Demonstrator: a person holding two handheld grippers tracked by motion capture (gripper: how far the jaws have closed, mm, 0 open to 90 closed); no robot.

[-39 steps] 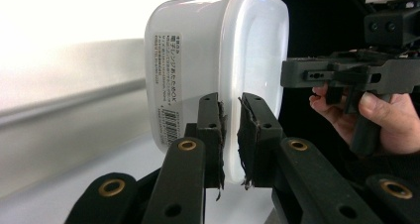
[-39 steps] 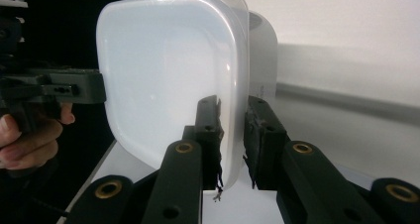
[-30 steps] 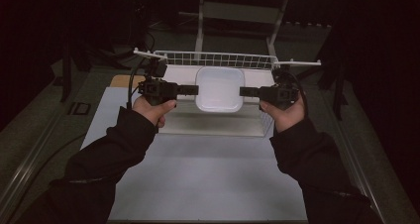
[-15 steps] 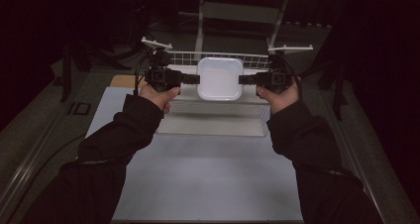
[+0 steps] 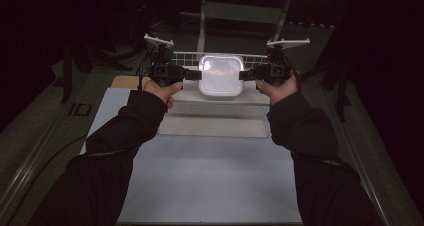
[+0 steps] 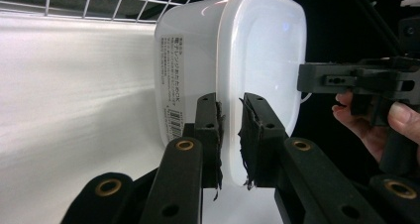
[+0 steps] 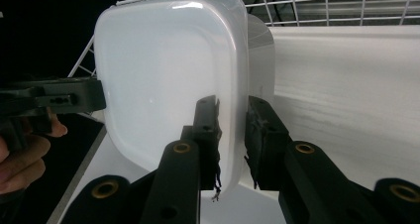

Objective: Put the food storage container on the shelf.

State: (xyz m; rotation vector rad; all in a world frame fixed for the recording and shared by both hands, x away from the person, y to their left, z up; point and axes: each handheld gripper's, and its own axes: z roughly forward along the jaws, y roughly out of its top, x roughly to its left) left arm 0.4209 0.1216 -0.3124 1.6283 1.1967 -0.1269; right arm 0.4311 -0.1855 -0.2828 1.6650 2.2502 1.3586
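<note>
High view, nearest the camera: two dark-sleeved forearms reach forward over a pale mat (image 5: 210, 176) on the table. Beyond the mat lies a low, flat white box (image 5: 215, 117).

The left gripper (image 5: 192, 75) and the right gripper (image 5: 247, 75) point toward each other at the same height. Between them hangs a translucent white lidded container (image 5: 221, 75), held clear of the flat box. Each gripper is clamped on one side rim of the container.

Left gripper view: both pads press on the lid edge of the container (image 6: 257, 55). A printed label (image 6: 171, 85) runs along the container wall. The right gripper (image 6: 317, 79) meets the opposite edge.

Right gripper view: the jaws pinch the lid rim of the container (image 7: 163, 70), and the left gripper (image 7: 89, 97) touches the far edge.

Farthest back, a white wire basket (image 5: 185, 59) stands just behind the container.
</note>
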